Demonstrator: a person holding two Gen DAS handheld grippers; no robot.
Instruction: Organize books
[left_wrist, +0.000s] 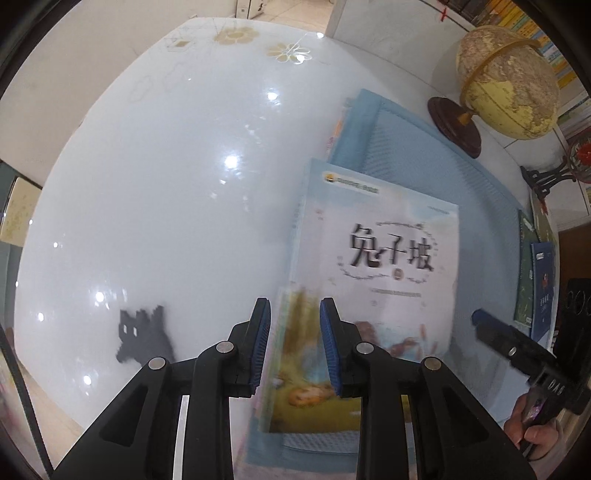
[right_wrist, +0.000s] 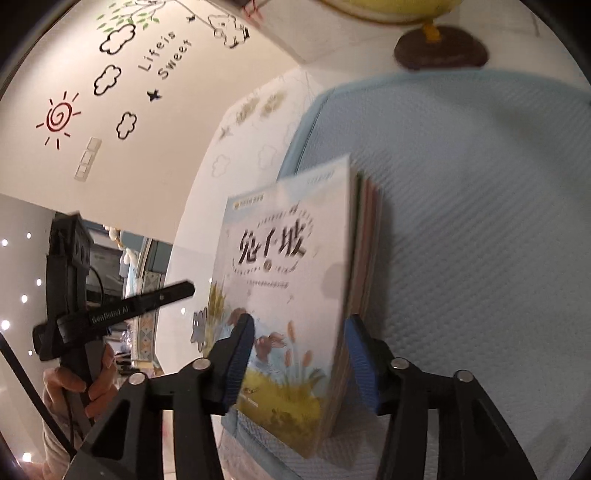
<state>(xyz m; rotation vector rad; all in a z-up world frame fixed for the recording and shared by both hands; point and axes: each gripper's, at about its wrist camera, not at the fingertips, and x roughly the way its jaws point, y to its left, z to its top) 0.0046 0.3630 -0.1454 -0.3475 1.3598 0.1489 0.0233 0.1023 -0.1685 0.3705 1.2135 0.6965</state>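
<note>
A stack of thin books, topped by a white picture book (left_wrist: 376, 258) with black Chinese title letters, lies on a light blue mat (left_wrist: 443, 177). My left gripper (left_wrist: 295, 343) is open, its blue pads just over the near left corner of the top book, not closed on it. In the right wrist view the same stack (right_wrist: 284, 280) sits between the jaws of my right gripper (right_wrist: 299, 358), which is open with gaps on both sides. The right gripper also shows in the left wrist view (left_wrist: 517, 347) at the far right, and the left gripper in the right wrist view (right_wrist: 122, 310).
A globe (left_wrist: 506, 77) on a dark round base stands beyond the mat. More books (left_wrist: 535, 273) lie at the table's right edge, near a black metal stand (left_wrist: 546, 177). The glossy white table (left_wrist: 166, 184) spreads to the left. A decorated wall (right_wrist: 122, 110) is behind.
</note>
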